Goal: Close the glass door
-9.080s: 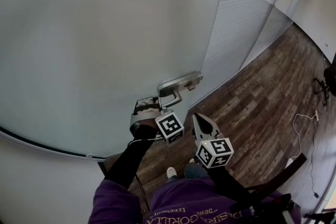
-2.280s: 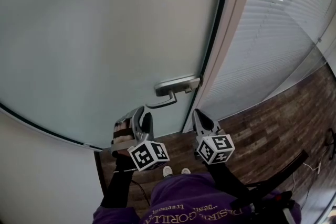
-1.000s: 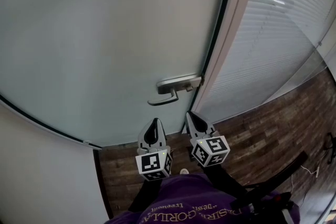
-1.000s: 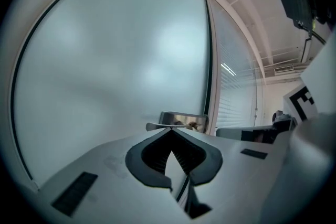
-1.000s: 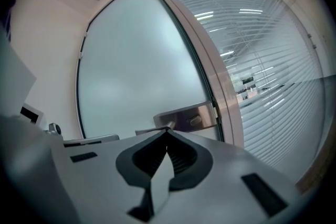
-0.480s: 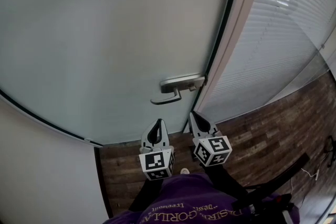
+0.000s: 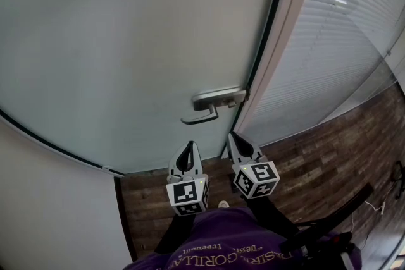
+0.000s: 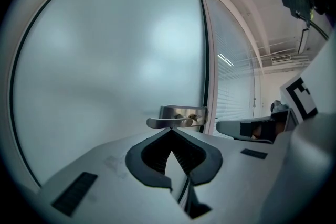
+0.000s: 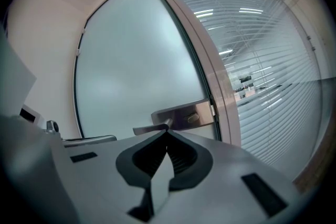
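The door (image 7: 126, 41), a frosted pane, fills the view ahead of you, and its right edge lies along the frame (image 7: 278, 54) with only a thin dark seam between them, so it looks closed; whether the latch has caught you cannot tell from here. The handle (image 7: 205, 112) sits on that same edge: a metal plate right beside the seam, and a lever running level from it toward your left, its free end hooked slightly down. Both tools hang below and short of it, pointing at the door and touching nothing. The left gripper (image 7: 188, 145) has its jaws pressed together on nothing, tips aimed just under the lever's free end. The right gripper (image 7: 231, 136) is likewise closed and empty, and it is the nearer one to the plate and the seam. If the door needs a last push, judge it as a straight move forward and a little up for either hand, the right onto the plate side, the left onto the lever. Nothing stands between the jaws and the handle. To the right of the frame runs a wall of blinds (image 7: 335, 35), below it the wood floor (image 7: 316, 161), and to your left a plain wall (image 7: 50, 212), all clear of your path.
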{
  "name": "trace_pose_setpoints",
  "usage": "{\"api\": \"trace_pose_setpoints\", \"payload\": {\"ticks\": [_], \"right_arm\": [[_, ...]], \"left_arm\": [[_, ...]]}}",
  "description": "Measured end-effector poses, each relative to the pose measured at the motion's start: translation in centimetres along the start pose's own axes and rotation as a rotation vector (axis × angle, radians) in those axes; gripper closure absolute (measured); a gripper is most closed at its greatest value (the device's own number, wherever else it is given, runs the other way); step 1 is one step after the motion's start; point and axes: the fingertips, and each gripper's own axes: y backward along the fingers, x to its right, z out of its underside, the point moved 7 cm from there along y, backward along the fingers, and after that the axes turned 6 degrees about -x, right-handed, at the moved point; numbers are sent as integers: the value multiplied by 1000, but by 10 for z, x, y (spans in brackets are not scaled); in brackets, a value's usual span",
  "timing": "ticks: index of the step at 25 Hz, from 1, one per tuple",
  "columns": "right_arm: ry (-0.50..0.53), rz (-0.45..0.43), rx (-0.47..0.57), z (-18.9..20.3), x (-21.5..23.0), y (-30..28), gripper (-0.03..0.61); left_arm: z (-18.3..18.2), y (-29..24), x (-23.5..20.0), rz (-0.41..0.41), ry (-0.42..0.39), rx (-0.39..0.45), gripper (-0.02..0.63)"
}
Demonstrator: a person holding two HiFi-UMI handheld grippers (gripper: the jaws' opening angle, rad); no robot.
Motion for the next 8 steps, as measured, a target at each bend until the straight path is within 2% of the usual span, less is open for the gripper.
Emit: {"api": "trace_pose_setpoints", "payload": {"ticks": [8], "right_arm": [[-1, -3, 0, -1, -1, -1, 581]], "left_arm": [[-7, 2, 0, 4, -2, -6, 612]]}}
